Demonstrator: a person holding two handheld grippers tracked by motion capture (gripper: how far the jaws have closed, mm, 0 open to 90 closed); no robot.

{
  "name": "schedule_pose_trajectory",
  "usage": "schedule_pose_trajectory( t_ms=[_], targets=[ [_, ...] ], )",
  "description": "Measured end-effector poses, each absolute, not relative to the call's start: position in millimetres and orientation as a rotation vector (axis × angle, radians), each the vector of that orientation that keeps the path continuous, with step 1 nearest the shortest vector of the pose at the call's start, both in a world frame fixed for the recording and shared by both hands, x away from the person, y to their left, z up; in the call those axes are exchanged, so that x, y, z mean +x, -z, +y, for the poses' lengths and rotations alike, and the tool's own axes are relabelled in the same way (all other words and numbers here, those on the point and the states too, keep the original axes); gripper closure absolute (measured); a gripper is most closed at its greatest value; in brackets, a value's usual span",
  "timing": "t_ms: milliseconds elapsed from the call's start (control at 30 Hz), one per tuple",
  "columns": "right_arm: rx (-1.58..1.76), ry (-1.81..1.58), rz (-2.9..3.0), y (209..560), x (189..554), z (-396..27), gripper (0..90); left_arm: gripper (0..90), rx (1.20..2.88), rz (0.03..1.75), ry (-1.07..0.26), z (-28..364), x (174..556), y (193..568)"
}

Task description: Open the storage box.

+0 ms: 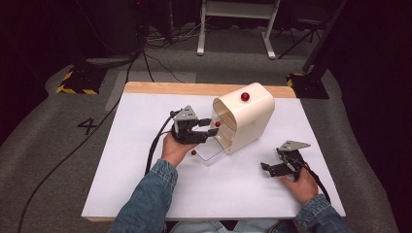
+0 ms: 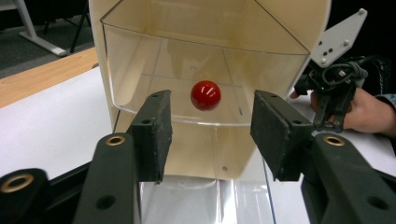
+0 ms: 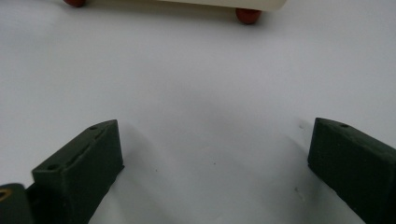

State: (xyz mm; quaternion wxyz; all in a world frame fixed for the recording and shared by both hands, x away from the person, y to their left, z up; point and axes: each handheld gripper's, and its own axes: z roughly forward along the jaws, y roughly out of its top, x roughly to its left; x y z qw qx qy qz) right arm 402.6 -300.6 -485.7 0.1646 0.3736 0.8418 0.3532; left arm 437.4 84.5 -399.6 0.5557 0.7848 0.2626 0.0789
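Two grippers (image 1: 210, 127) (image 1: 270, 168), one cream box (image 1: 250, 118), three red knobs (image 1: 245, 96).

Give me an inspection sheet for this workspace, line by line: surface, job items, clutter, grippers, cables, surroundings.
Surface: white table top, wooden edge at the far side.
Job's things: cream bread-bin-like box with a clear door; red knob on the door, red knob on top.
Clutter: nothing seen.
Grippers: left gripper open, jaws either side of the door knob, not touching; right gripper open, low over the table.
Cables: black cable trails from the left gripper.
Surroundings: grey floor, stand legs, cables beyond the table.
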Motion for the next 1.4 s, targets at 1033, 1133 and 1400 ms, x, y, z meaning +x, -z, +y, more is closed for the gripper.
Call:
schedule_pose_trajectory(
  t_ms=[1033, 1133, 1400],
  targets=[
    [1.065, -1.007, 2.399, 486, 403, -301, 3.2, 74.0, 1.875, 0.619, -0.242, 88, 427, 398],
    [1.065, -1.007, 2.399, 486, 403, -301, 3.2, 74.1, 1.874, 0.618, -0.252, 96, 421, 396],
    [1.064, -1.007, 2.399, 486, 403, -301, 3.2, 74.0, 1.863, 0.626, -0.267, 115, 406, 394]
  ],
)
